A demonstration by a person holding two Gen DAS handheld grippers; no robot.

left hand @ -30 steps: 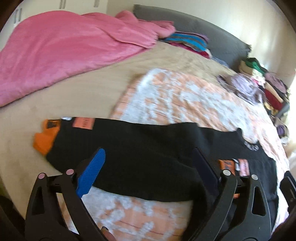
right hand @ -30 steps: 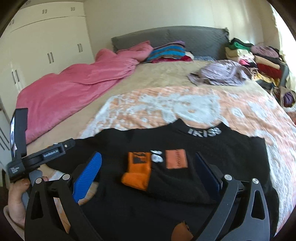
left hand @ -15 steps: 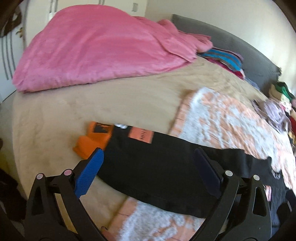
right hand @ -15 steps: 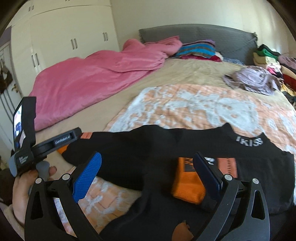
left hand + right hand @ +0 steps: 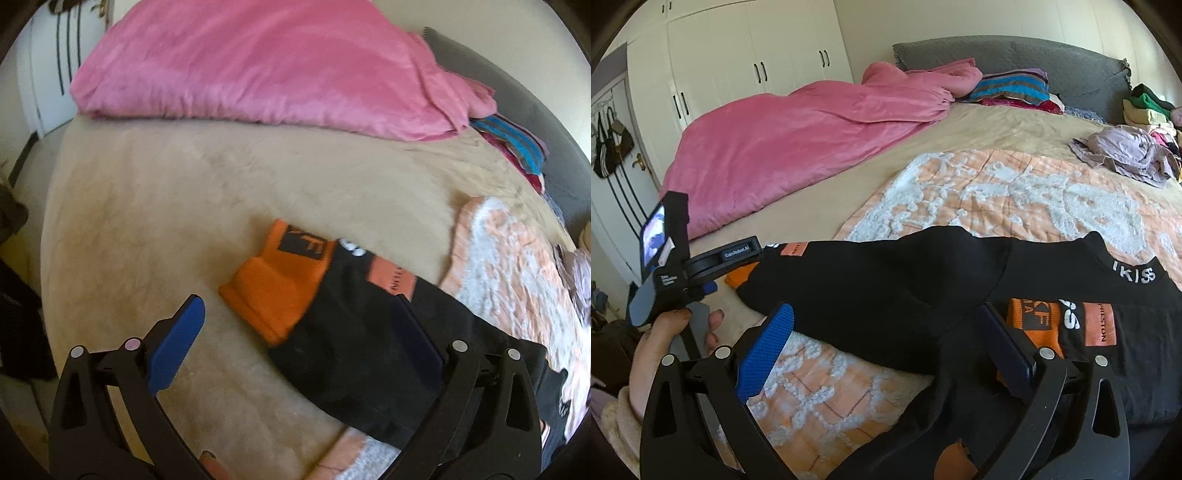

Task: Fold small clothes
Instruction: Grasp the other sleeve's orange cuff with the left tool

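Note:
A black sweater (image 5: 886,280) with orange cuffs lies flat on the bed. One sleeve stretches left, its orange cuff (image 5: 280,280) resting on the beige sheet. The other sleeve is folded over the body, its cuff (image 5: 1034,325) near the collar. My left gripper (image 5: 299,328) is open and empty, hovering just in front of the stretched sleeve's cuff; it also shows in the right wrist view (image 5: 705,288). My right gripper (image 5: 886,343) is open and empty above the sweater's lower body.
A pink duvet (image 5: 266,62) is heaped at the far side of the bed. An orange and white blanket (image 5: 1015,192) lies under the sweater. A lilac garment (image 5: 1123,151) and stacked clothes (image 5: 1145,107) sit at the right. White wardrobes (image 5: 738,74) stand on the left.
My left gripper has swung left along the stretched sleeve to its orange cuff. My right gripper has shifted left, away from the folded cuff. Both stay open.

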